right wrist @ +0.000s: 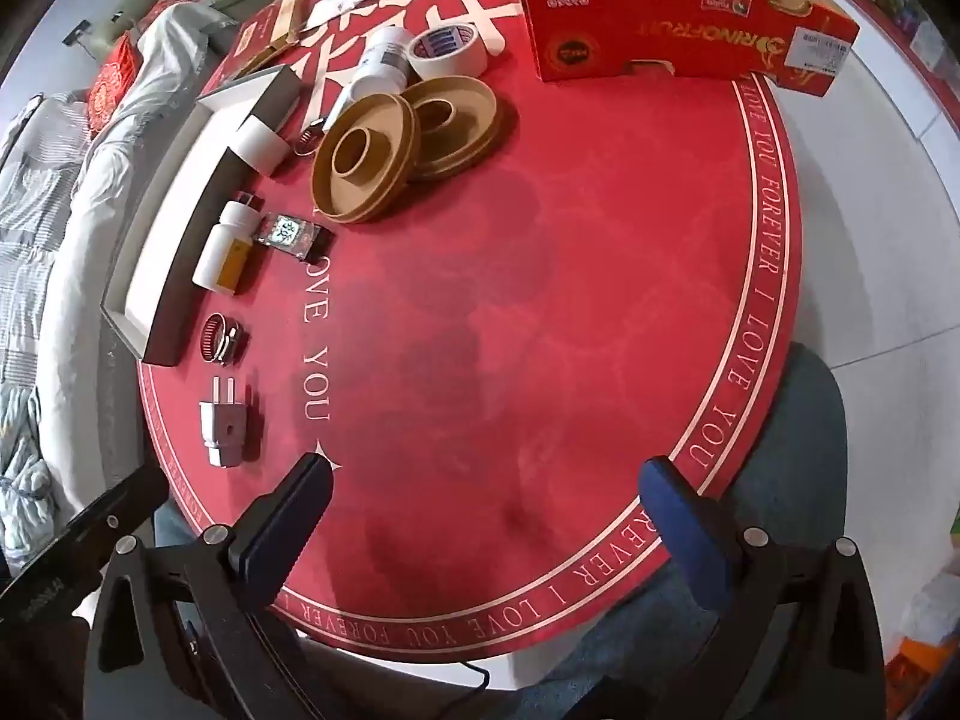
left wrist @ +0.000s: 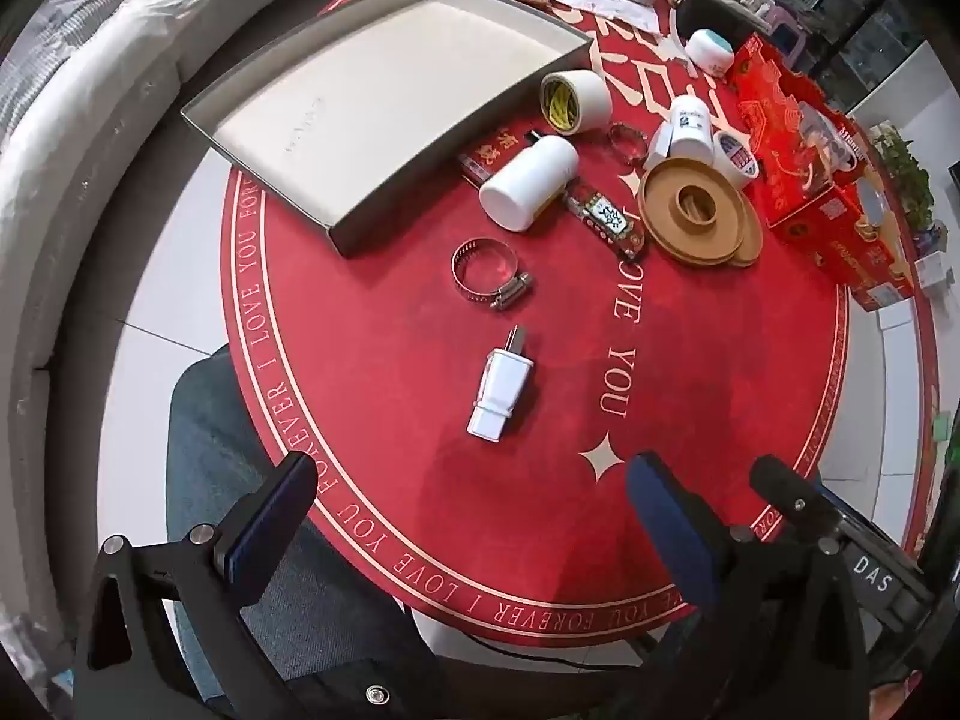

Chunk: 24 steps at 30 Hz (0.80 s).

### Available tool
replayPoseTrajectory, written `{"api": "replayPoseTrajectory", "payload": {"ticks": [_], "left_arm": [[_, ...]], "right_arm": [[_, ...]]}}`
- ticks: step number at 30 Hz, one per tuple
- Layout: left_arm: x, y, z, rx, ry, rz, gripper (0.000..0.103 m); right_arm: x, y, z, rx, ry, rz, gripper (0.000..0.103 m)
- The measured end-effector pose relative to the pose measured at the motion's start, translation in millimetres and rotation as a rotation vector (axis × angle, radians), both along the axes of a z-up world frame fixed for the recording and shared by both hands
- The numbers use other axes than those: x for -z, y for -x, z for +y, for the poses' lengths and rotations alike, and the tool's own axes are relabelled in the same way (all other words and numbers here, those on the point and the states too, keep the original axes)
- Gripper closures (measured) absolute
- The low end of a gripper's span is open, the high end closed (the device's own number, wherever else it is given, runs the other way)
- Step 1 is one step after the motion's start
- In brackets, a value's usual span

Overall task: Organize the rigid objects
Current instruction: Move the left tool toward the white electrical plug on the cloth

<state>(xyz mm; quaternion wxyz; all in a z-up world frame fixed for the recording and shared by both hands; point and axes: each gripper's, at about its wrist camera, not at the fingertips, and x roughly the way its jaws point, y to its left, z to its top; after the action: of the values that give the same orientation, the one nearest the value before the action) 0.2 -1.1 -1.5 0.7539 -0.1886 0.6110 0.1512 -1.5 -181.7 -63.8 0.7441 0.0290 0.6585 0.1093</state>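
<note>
round red table (left wrist: pixel 420 480) | on it: open box (left wrist: pixel 384 102), plug (left wrist: pixel 501 390), hose clamp (left wrist: pixel 489 273), white bottle (left wrist: pixel 528 180), tape rolls (left wrist: pixel 576 99), brown discs (left wrist: pixel 699 210), red carton (left wrist: pixel 822 174)

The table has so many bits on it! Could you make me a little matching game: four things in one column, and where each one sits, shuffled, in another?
Things:
1. plug
2. hose clamp
3. white bottle
4. tray

Places:
A. lying on its side beside the tray
B. nearest the left gripper
C. left part of the mat, nothing inside
D. between plug and bottle

Pairs: 1-B, 2-D, 3-A, 4-C
</note>
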Motion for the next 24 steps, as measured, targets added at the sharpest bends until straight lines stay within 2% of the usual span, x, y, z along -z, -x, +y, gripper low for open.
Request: {"api": "replayPoseTrajectory", "payload": {"ticks": [4, 9, 14, 16, 17, 20, 22, 24], "left_arm": [[4.7, -1.8, -1.8, 0.027, -0.001, 0.017, 0.000], [12.6, -8.1, -5.4, 0.100, -0.045, 0.033, 0.000], [38.3, -12.6, -12.0, 0.169, -0.053, 0.076, 0.000], [44.8, -14.0, -13.0, 0.173, -0.065, 0.083, 0.000], [49.0, -24.0, -13.8, 0.174, -0.099, 0.076, 0.000], [58.3, -28.6, -17.0, 0.182, -0.087, 0.081, 0.000], [63.5, -36.4, -26.0, 0.177, -0.114, 0.046, 0.000], [65.4, -40.1, -25.0, 0.171, -0.131, 0.046, 0.000]], "right_arm": [[1.9, -1.0, -4.0, 0.003, -0.006, 0.014, 0.000], [0.8, -4.2, -10.4, 0.004, -0.003, 0.015, 0.000], [2.3, -6.5, -13.0, 0.001, 0.009, 0.024, 0.000], [6.8, -3.8, 0.0, -0.001, 0.014, 0.027, 0.000], [7.1, -4.1, -0.1, 0.000, 0.017, 0.029, 0.000], [8.4, -6.6, 0.2, -0.001, 0.009, 0.034, 0.000], [9.3, -7.7, 1.7, -0.005, -0.002, 0.035, 0.000], [10.6, -8.7, 2.3, -0.011, -0.018, 0.033, 0.000]]}}
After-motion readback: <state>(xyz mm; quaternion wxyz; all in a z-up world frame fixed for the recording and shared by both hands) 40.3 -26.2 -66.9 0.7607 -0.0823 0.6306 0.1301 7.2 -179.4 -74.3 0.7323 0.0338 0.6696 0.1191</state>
